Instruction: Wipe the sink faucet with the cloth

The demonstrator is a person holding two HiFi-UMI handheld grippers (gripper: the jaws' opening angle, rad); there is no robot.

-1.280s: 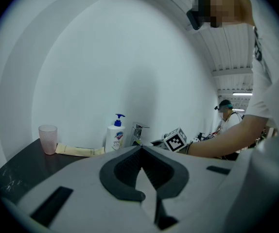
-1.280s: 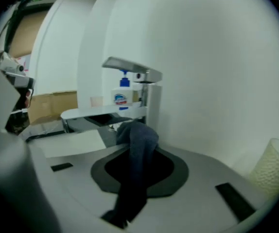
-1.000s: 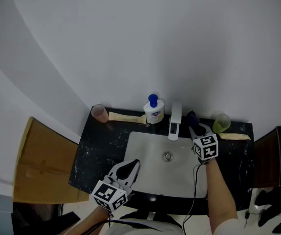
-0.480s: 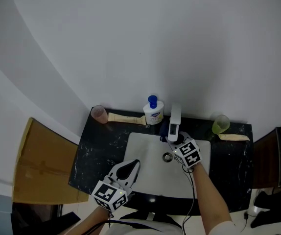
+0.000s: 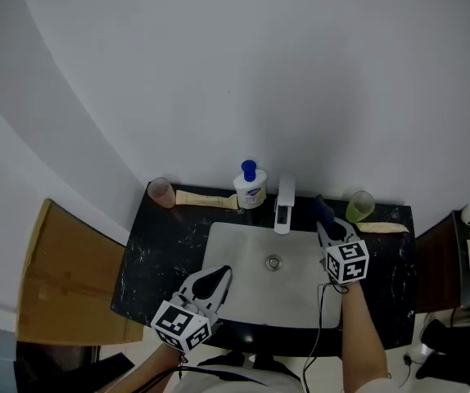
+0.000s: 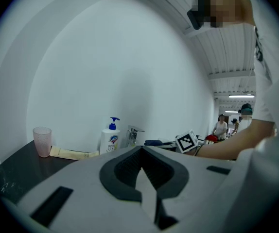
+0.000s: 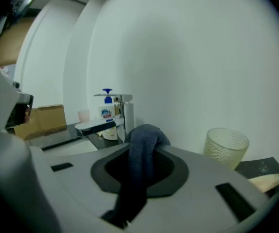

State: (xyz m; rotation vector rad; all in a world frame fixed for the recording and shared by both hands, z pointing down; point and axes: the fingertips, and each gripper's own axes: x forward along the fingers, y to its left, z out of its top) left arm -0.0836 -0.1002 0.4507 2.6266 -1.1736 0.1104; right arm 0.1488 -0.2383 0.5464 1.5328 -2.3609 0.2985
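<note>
The chrome faucet (image 5: 283, 203) stands at the back of the white sink (image 5: 219, 248). Just right of the faucet, my right gripper (image 5: 326, 219) is shut on a dark blue cloth (image 7: 142, 154), which bunches out past the tips and hangs down between the jaws. In the right gripper view the faucet (image 7: 123, 112) is ahead and to the left, apart from the cloth. My left gripper (image 5: 219, 274) hovers over the sink's front left rim, shut with nothing in it; it points toward the faucet (image 6: 131, 136).
On the black counter behind the sink stand a soap pump bottle (image 5: 250, 188), a pink cup (image 5: 161, 191) and a beige strip (image 5: 206, 197) at the left, and a green cup (image 5: 359, 205) at the right. A cardboard box (image 5: 63, 277) sits left of the counter.
My right gripper swept left with the cloth to the faucet spout, then came back to the faucet's right side. The left gripper stayed put.
</note>
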